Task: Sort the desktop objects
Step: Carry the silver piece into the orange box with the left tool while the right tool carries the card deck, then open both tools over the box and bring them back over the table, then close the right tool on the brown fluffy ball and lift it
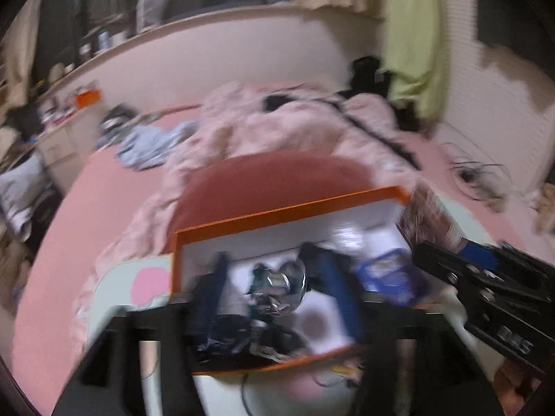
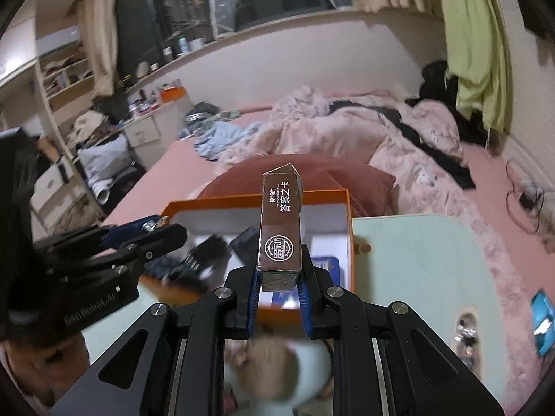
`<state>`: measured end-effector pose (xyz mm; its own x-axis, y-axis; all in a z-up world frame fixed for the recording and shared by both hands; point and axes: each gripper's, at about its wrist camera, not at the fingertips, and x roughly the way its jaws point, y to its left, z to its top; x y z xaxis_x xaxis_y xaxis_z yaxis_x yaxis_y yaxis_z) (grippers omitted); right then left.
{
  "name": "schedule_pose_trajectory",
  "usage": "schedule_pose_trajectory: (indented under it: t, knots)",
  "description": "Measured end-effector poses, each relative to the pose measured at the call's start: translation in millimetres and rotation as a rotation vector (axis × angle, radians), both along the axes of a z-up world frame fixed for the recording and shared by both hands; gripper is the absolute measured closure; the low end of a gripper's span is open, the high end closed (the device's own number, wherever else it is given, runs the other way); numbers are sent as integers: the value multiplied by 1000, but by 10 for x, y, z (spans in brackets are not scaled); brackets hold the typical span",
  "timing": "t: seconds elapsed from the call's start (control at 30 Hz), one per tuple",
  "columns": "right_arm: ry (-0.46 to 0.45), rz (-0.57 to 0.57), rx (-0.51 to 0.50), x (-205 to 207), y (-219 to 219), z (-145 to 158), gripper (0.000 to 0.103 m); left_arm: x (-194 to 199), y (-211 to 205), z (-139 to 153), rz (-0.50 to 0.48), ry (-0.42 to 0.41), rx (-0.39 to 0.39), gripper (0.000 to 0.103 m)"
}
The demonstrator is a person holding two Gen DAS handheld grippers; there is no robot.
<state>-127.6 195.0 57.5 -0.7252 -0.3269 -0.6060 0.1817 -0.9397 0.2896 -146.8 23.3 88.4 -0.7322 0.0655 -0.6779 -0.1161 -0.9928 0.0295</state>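
In my blurred left wrist view, my left gripper (image 1: 277, 298) hung with its jaws apart over the orange box (image 1: 288, 208) of dark clutter at the pale green tabletop's (image 1: 111, 277) far edge, while my right wrist view showed my right gripper (image 2: 279, 294) clamped on an upright brown card box (image 2: 280, 228) above that orange box's near wall.

- My left gripper (image 1: 274, 298) hangs over the orange box (image 1: 284, 208), its dark blue fingers (image 1: 208, 298) standing apart, nothing pressed between them.
- The box, white inside, sits on a pale green table (image 1: 104, 287) and holds a jumble: a shiny silvery thing (image 1: 281, 280), dark bits, a blue-edged packet (image 1: 392, 277).
- My right gripper (image 1: 485, 287) juts in from the right, black with a blue pad.
- Behind lies a pink bed (image 1: 86, 201) with a rumpled quilt (image 1: 277, 128); everything is blurred.
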Motion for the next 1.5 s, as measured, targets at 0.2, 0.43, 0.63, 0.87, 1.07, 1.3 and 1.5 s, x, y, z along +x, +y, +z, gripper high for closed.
schedule_pose_trajectory:
  t: [0.2,0.43,0.63,0.87,1.07,1.3,1.5]
  knots:
    - [-34,-41,-87,57,166,-93,43,181,-179,-81,-29,-17,146,20]
    - [-11,-25,-65,520,227,66,31,769,-169,-125,-93,-17,140,9]
    - [-74,30,91,965,98,-289,31,1160,30,-571,-132,-127,118,7]
    - [-117,-13,232,1158,58,-631,30,1199,-11,-853,-89,-187,57,0]
    - [-118,-27,317,1175,-13,-712,0,1240,-32,-895,-73,-151,23,0]
    - [-112,-24,319,1175,11,-711,0,1234,-50,-894,-75,-135,29,0]
    - [-109,-24,319,1187,5,-712,0,1233,-37,-902,-75,-131,28,0]
